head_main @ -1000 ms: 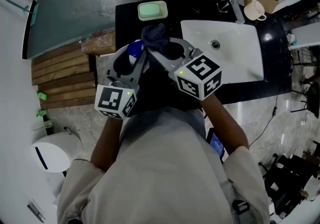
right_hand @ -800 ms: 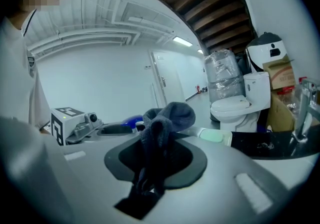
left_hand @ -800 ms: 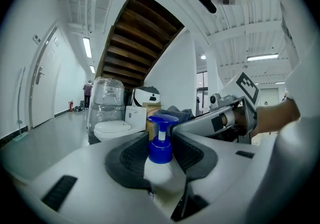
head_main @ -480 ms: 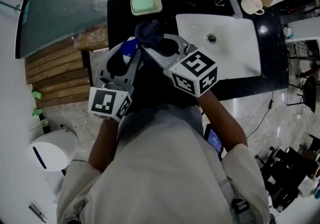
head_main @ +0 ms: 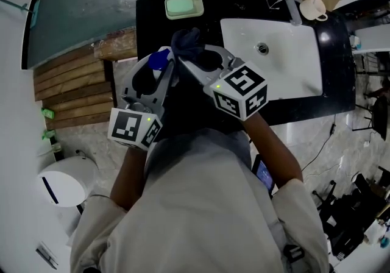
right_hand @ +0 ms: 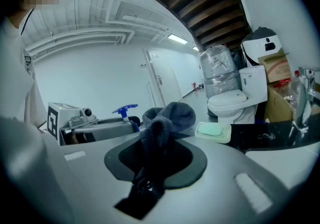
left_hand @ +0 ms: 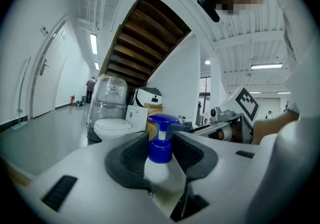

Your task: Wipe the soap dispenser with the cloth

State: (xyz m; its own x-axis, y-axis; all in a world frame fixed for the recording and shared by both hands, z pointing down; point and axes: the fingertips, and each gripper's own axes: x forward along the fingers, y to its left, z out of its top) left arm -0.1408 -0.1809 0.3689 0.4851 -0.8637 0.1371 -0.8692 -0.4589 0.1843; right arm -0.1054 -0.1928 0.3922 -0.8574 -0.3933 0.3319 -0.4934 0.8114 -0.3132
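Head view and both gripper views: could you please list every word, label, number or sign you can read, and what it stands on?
No legible words or numbers in any view.
Left marker cube, right marker cube: black-and-white square patterns only, no letters.
Toilet: small dark mark, too small to read.
Soap dispenser: no label shows.

framing: head view shifted slightly | soap dish point(head_main: 183, 5): nearer top edge

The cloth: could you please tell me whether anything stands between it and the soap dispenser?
Nothing visible does. The cloth, held in the right gripper, sits right beside the soap dispenser in the left gripper.
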